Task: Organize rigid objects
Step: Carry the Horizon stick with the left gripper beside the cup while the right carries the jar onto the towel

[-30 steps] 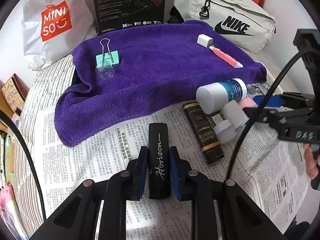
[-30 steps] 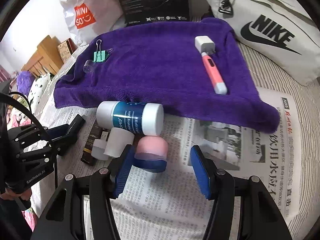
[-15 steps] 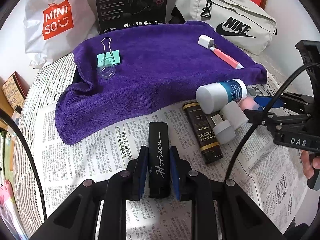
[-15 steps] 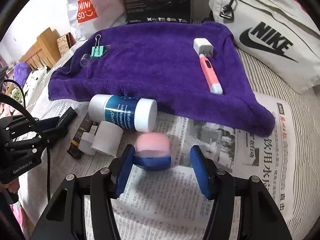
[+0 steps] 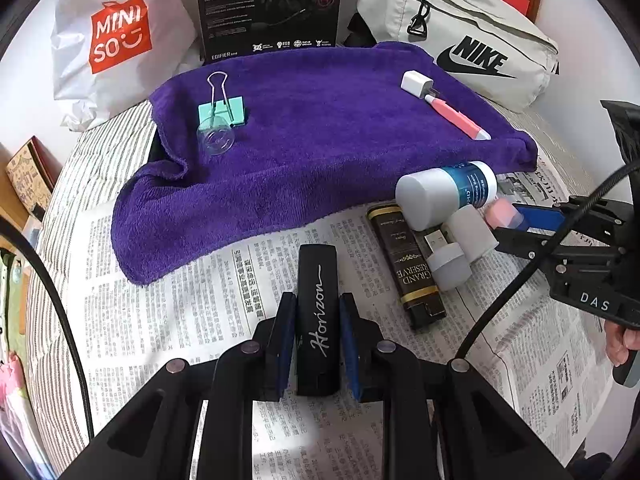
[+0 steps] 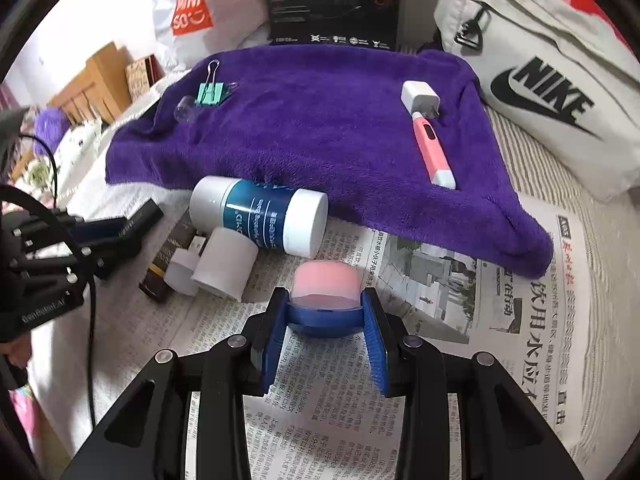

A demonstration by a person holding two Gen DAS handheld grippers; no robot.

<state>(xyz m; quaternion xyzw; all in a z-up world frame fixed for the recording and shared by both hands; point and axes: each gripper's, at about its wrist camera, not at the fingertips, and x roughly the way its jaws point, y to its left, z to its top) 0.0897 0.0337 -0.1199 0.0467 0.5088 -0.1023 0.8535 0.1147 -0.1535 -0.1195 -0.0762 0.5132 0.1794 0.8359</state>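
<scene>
My left gripper (image 5: 317,301) is shut on a black bar (image 5: 318,280) marked "Horizon", which lies on the newspaper (image 5: 180,320). My right gripper (image 6: 325,296) has its jaws closing on a pink-topped blue jar (image 6: 325,280), and both blue pads touch its base. Beside the jar lie a white-and-blue bottle (image 6: 260,220), a white cylinder (image 6: 224,264) and a brown "Grand Reserve" box (image 5: 408,264). On the purple towel (image 6: 320,128) rest a mint binder clip (image 6: 210,94), a clear vial (image 6: 185,109), a white charger plug (image 6: 420,98) and a pink pen (image 6: 434,152).
A Miniso bag (image 5: 112,36), a black Edifier box (image 5: 272,4) and a grey Nike bag (image 5: 460,40) stand behind the towel. Striped bedding (image 5: 68,200) lies under the newspaper. A person's hand (image 5: 620,344) holds the right gripper at the frame's edge.
The right gripper's jaws have drawn in from wide apart until they touch the pink-topped jar, and its view has rolled slightly. The left gripper and the black bar have not moved.
</scene>
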